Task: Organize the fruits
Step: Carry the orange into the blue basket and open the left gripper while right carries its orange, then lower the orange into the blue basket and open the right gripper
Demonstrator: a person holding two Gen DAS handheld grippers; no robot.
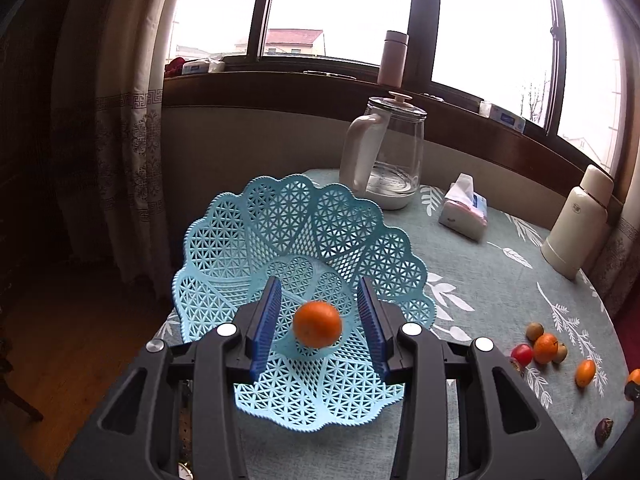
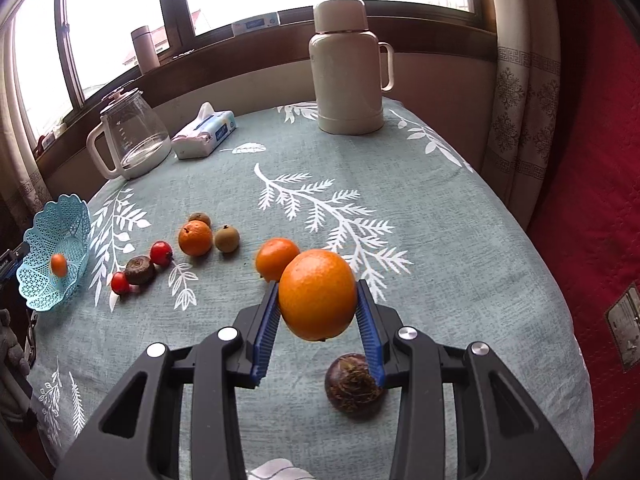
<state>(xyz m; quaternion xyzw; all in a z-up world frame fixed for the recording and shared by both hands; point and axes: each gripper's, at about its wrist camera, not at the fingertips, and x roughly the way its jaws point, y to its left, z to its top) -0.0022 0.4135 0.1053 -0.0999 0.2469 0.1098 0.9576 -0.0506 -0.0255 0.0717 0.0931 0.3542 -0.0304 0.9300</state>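
A light blue lattice basket (image 1: 256, 232) sits tilted at the table's left edge. A small orange (image 1: 318, 324), slightly blurred, lies over the basket's bottom between the blue pads of my left gripper (image 1: 319, 280), which is open with a gap on both sides of the fruit. In the right wrist view the same basket (image 2: 60, 220) shows far left with the small orange (image 2: 59, 264) inside. My right gripper (image 2: 318, 283) is shut on a large orange (image 2: 317, 294), held above the tablecloth. A brown water chestnut (image 2: 354, 384) lies under it.
Loose fruit lies mid-table: an orange (image 2: 276, 258), a tangerine (image 2: 195, 238), two longans (image 2: 227, 239), two red fruits (image 2: 161, 253) and a brown one (image 2: 140, 270). A glass kettle (image 2: 128, 136), tissue pack (image 2: 204, 130) and cream thermos (image 2: 346, 68) stand at the back.
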